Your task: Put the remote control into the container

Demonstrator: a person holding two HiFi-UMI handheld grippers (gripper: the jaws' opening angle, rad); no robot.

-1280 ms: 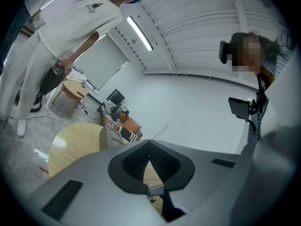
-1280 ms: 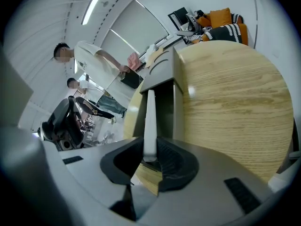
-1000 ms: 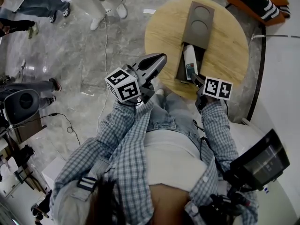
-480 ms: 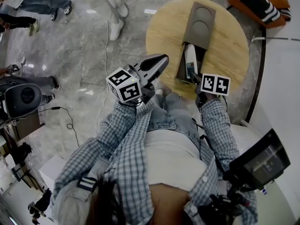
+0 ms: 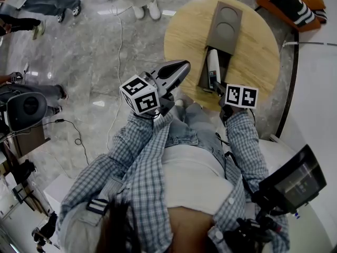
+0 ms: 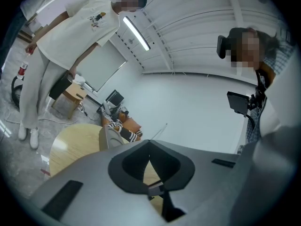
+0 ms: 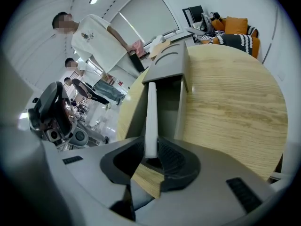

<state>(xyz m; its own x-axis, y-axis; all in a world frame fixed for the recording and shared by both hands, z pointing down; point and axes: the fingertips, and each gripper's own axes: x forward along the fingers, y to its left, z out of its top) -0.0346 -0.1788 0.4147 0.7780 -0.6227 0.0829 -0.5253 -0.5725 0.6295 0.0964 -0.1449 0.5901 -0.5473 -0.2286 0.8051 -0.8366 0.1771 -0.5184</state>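
A white remote control (image 5: 213, 66) lies slanted in the open near end of a long grey container (image 5: 224, 31) on a round wooden table (image 5: 258, 51). My right gripper (image 5: 215, 86) is shut on the remote's near end. In the right gripper view the remote (image 7: 151, 117) runs edge-on from the right gripper (image 7: 153, 160) up into the container (image 7: 170, 66). My left gripper (image 5: 180, 67) hangs shut and holds nothing, off the table's left edge. Past the shut left gripper (image 6: 149, 157), the left gripper view shows the table (image 6: 70, 142).
An orange seat with a striped cushion (image 5: 290, 2) stands beyond the table at the top right. People (image 5: 143, 8) stand on the marble floor at the top left, near a loose cable (image 5: 117, 62). Black equipment (image 5: 23, 112) sits at the left.
The right gripper's marker cube has rolled slightly while it stays on the remote. The left gripper has not moved. A person at the top of the head view has stepped to the right.
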